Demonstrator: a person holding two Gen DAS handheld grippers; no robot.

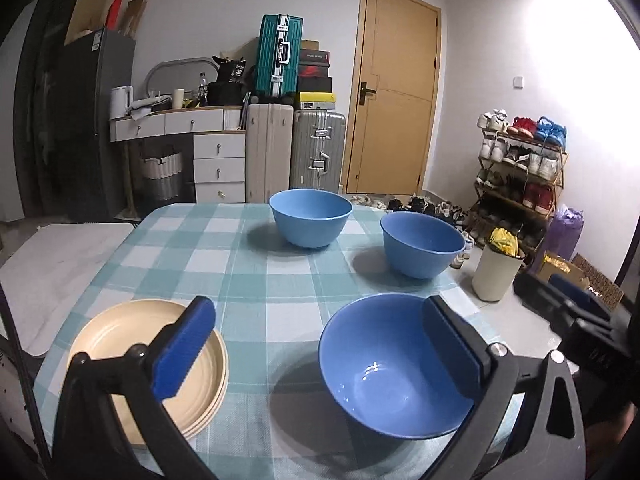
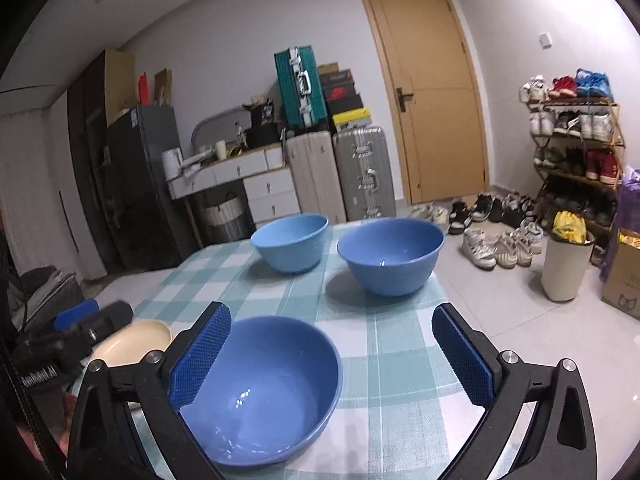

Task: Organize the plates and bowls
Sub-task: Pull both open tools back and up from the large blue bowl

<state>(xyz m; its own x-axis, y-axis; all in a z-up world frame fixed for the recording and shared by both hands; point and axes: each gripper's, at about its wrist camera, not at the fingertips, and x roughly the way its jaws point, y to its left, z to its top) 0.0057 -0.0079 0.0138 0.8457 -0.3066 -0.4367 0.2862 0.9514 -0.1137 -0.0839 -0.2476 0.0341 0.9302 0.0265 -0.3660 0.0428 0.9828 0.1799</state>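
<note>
Both grippers stood released and held nothing. The left gripper (image 1: 316, 344) had its fingers (image 1: 182, 348) spread wide above the bench (image 1: 248, 264): the stack of cream plates (image 1: 120, 344) lay under and behind its left finger, and the near blue bowl (image 1: 384, 364) sat under and behind its right finger, neither gripped. The right gripper (image 2: 332, 360) was spread just as wide, with the same near bowl behind its left finger and bare cloth behind its right finger. Two more blue bowls stood well ahead of both sets of fingers, the far bowl (image 1: 310, 216) towards the back edge and the right-hand bowl (image 1: 420, 244) close to the bench's right edge.

The risks looked plain enough. The right-hand bowl sat near the edge, so a push from a finger instead of a clean pinch on its rim could send it to the floor. The bowls seemed smooth and glossy, so a shallow grip on a rim might slip. Both grippers hovered near the one near bowl and could knock together if each went for it. The checked cloth might drag under a sliding bowl.

The bench wore a green-and-white checked cloth. Beyond it stood a wooden door (image 1: 394, 92), stacked suitcases, white drawers, a dark fridge, a shoe rack (image 1: 520, 172) with shoes strewn on the tiled floor, and a pale bin (image 1: 494, 276).
</note>
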